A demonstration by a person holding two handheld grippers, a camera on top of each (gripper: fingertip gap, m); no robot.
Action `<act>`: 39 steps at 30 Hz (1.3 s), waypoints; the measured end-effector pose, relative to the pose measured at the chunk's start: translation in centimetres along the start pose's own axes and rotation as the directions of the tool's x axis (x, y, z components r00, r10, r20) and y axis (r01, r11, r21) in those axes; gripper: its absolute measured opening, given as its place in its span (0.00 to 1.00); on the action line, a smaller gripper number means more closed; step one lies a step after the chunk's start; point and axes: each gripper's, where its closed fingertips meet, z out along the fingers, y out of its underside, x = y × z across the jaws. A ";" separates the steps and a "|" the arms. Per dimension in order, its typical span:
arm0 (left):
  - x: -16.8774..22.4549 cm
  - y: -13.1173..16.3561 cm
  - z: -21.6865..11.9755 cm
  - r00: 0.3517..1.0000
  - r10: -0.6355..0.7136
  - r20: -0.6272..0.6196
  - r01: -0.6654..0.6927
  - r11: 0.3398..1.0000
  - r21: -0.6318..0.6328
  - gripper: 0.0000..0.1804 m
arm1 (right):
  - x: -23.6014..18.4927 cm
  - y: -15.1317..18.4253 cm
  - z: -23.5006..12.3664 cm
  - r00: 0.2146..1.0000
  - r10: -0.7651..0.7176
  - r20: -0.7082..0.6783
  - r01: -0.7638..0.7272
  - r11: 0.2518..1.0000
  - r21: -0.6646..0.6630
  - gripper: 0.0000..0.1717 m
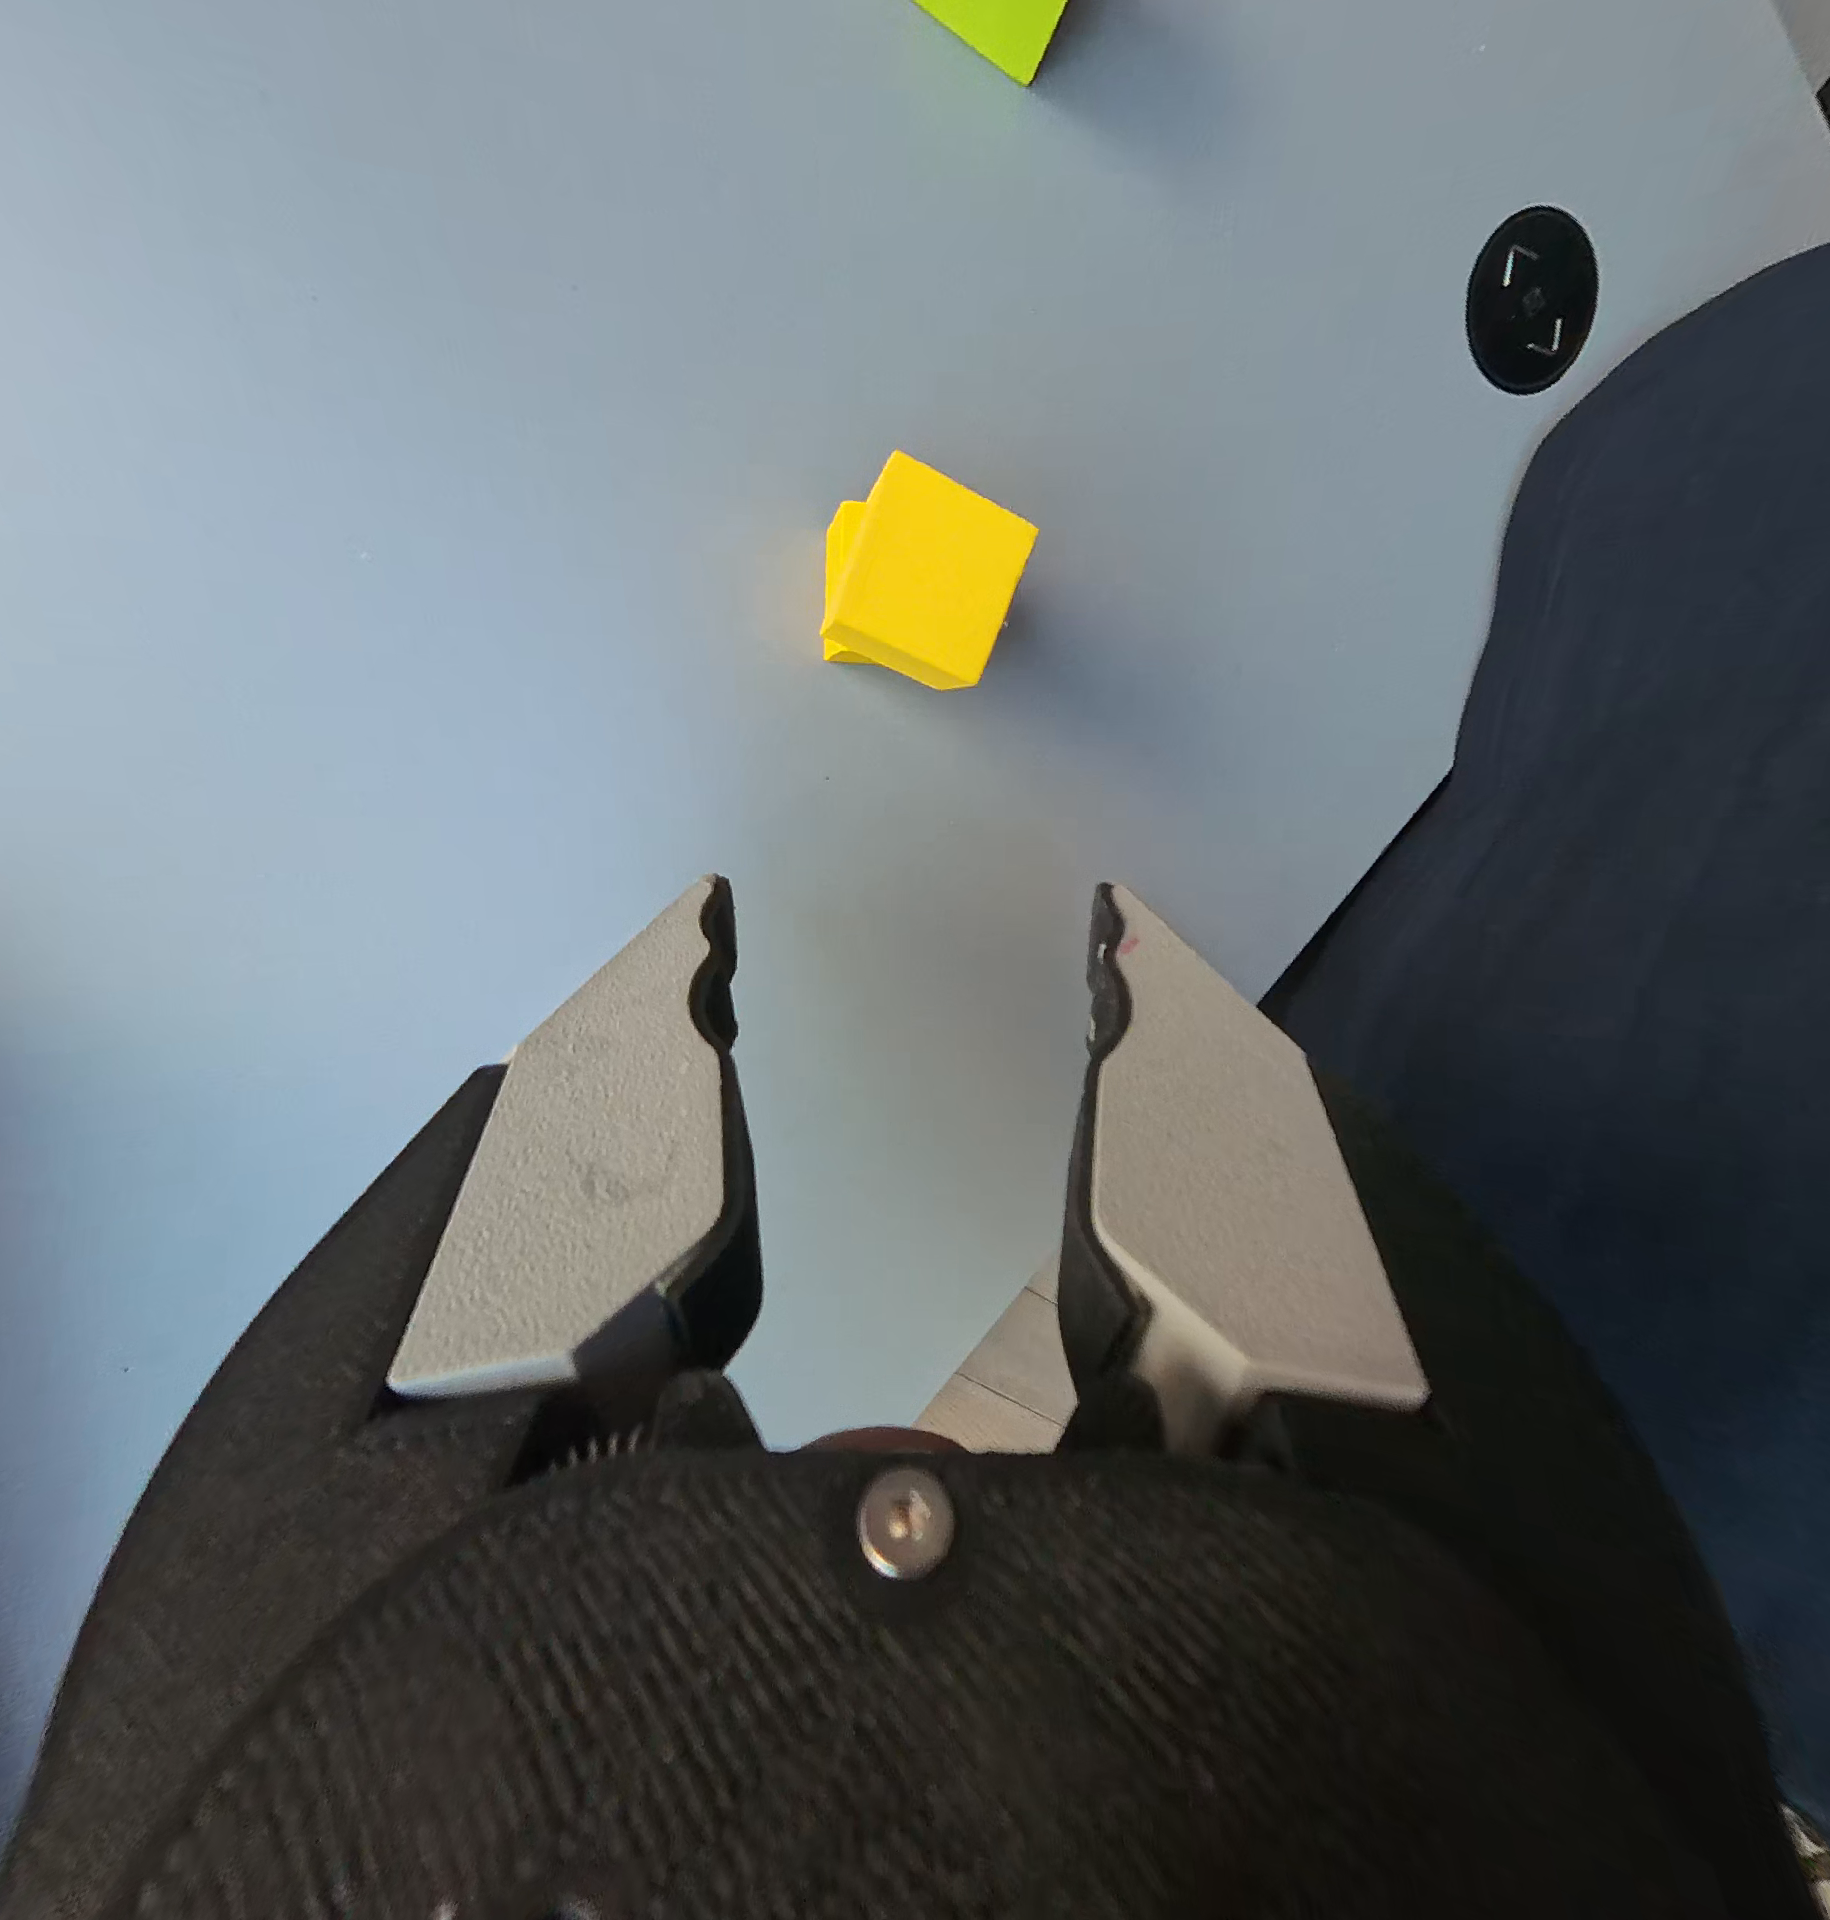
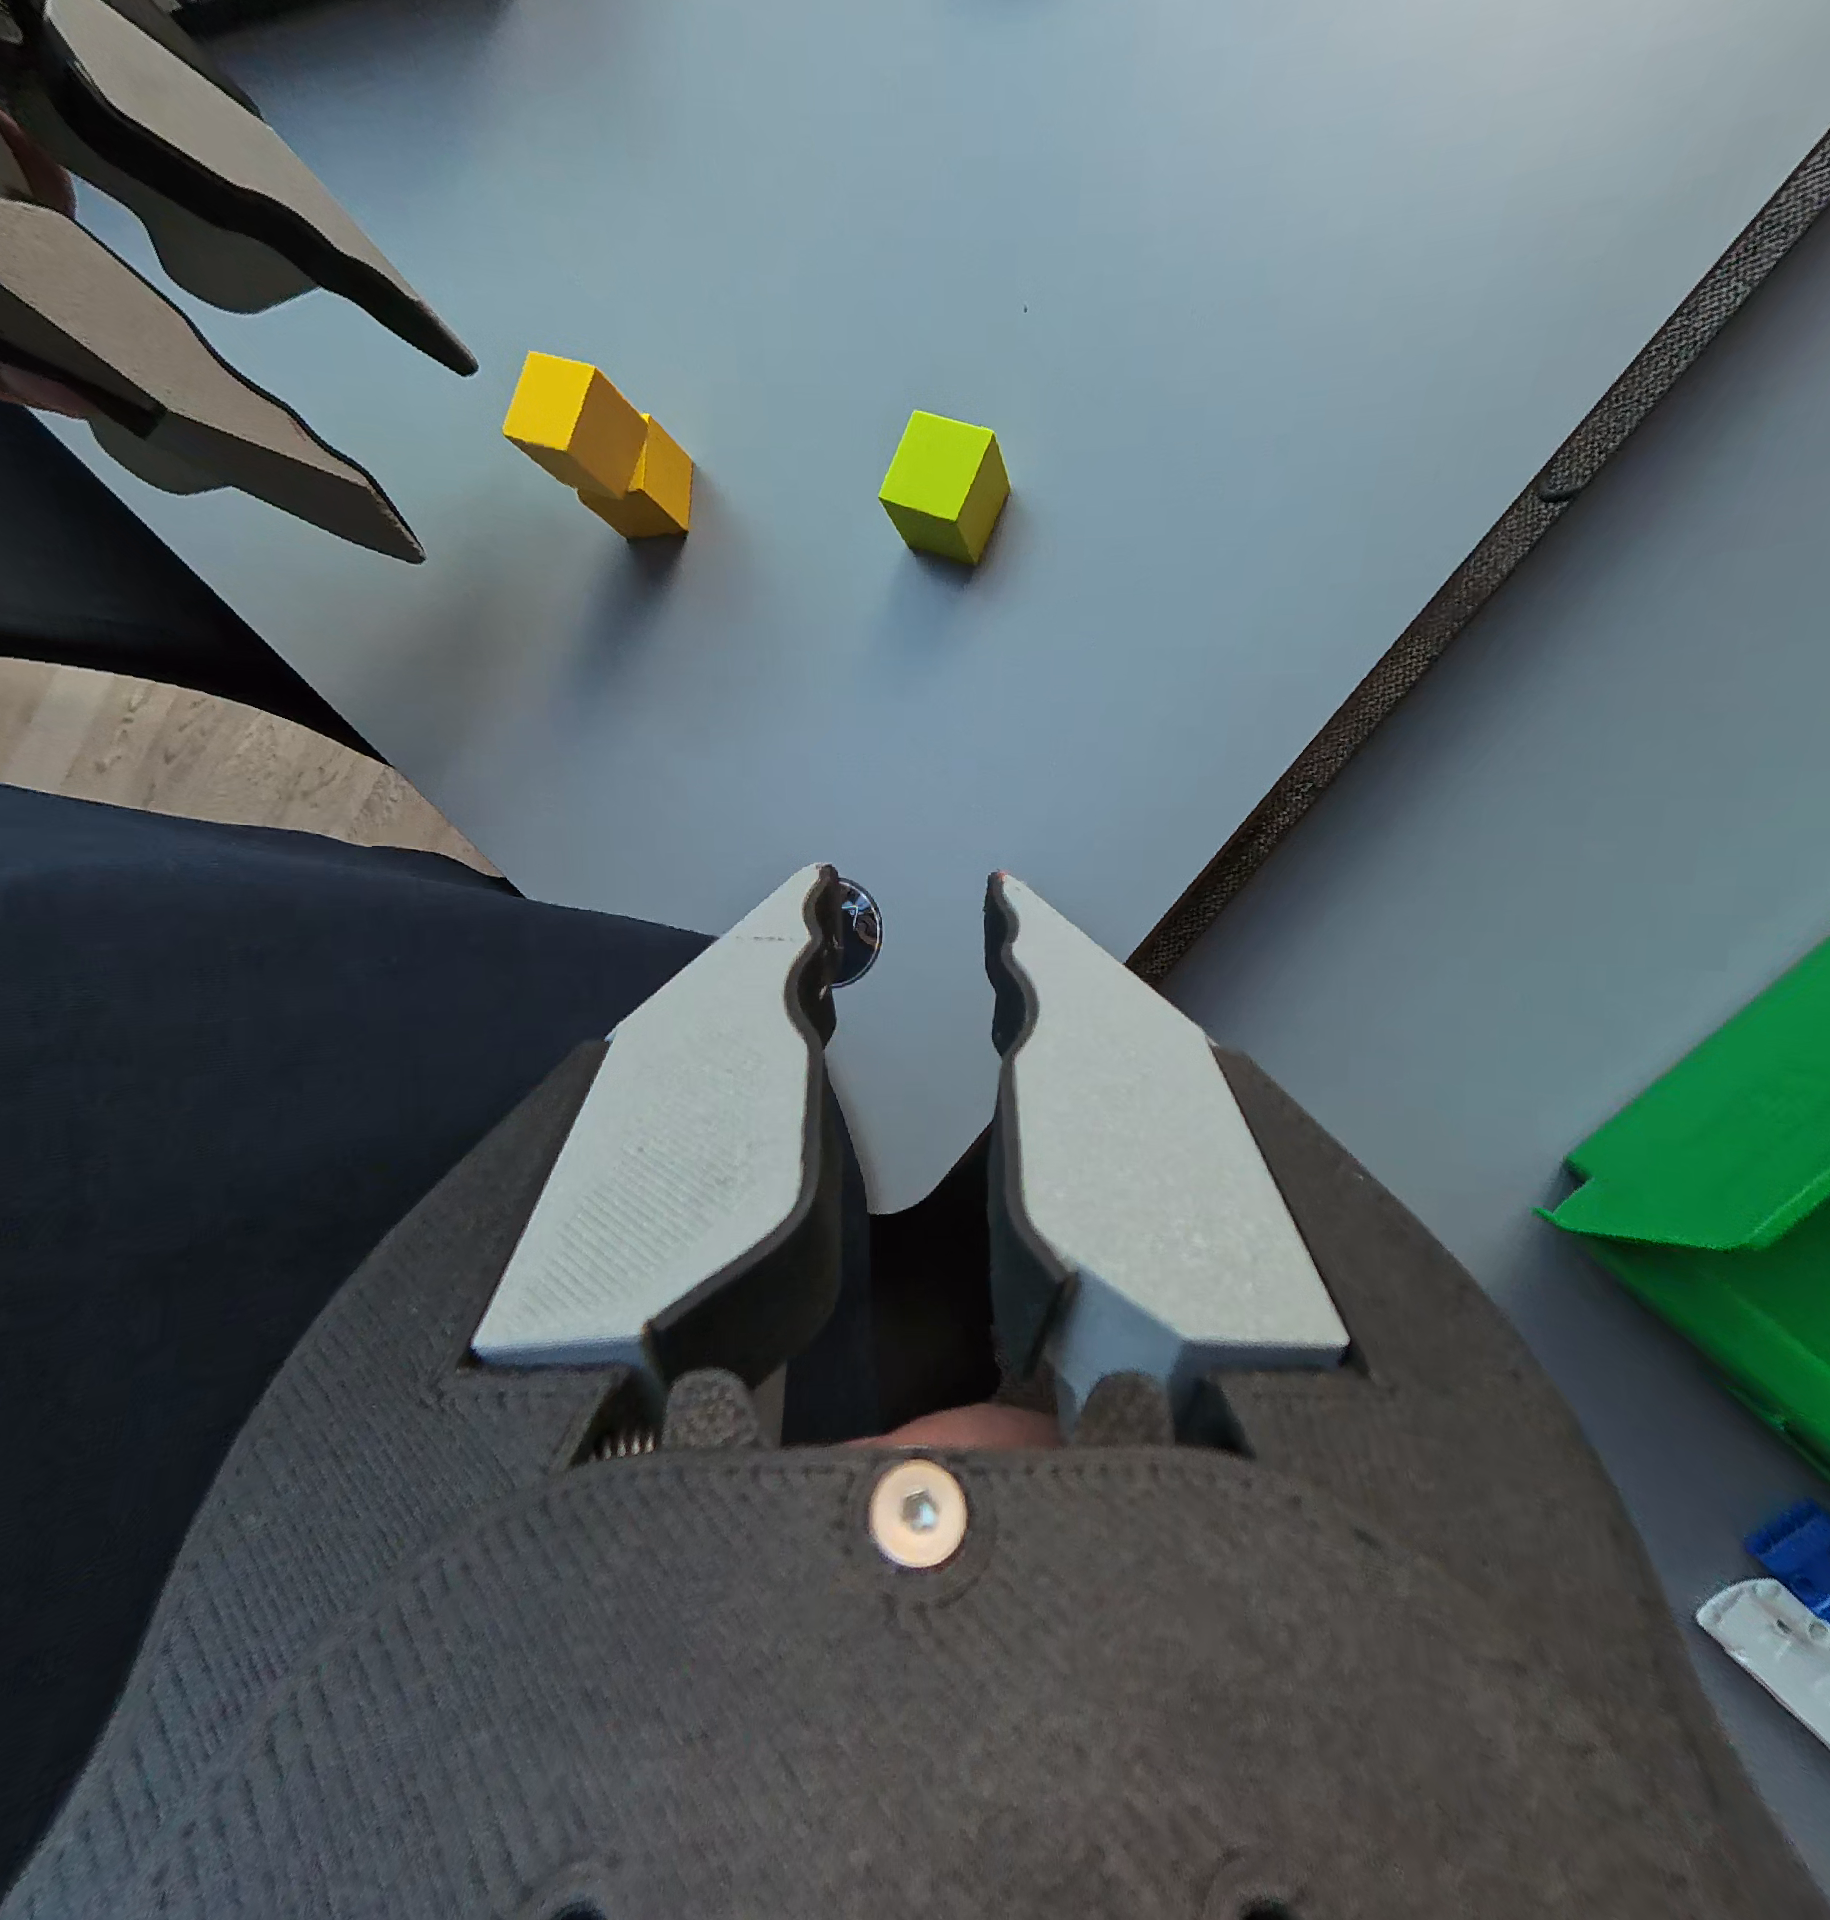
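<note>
Yellow cubes stacked askew on blue-grey table, lime cube apart beside; left gripper wide and empty, right gripper narrower, also empty, over small round disc.

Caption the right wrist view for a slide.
Open right gripper above a grey table; stacked yellow blocks and a green block ahead.

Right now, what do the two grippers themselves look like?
Both match: the left gripper and right gripper each have two flat light-grey wedge fingers lined with wavy black pads, set in a black ribbed printed body with one silver screw. No cables visible.
</note>
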 end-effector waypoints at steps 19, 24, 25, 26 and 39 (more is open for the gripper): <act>-0.1 0.5 0.2 1.000 0.009 -0.015 -0.009 1.000 -0.020 0.37 | -0.4 -0.6 0.8 1.000 0.001 0.011 -0.001 1.000 -0.003 0.15; -0.1 0.6 0.2 1.000 0.006 -0.018 -0.006 1.000 -0.018 0.37 | -0.6 -0.6 1.0 1.000 -0.005 0.012 0.005 1.000 -0.008 0.15; -0.1 0.6 0.1 1.000 0.007 -0.018 -0.007 1.000 -0.017 0.37 | -0.6 -0.7 1.0 1.000 -0.005 0.012 0.005 1.000 -0.007 0.15; -0.1 0.6 0.1 1.000 0.008 -0.017 -0.008 1.000 -0.016 0.37 | -0.6 -0.7 1.0 1.000 -0.006 0.012 0.006 1.000 -0.007 0.15; 0.5 0.9 -0.6 1.000 0.007 0.003 -0.007 1.000 -0.020 0.37 | -1.1 -3.0 2.7 0.978 -0.206 0.027 0.206 0.978 0.020 0.18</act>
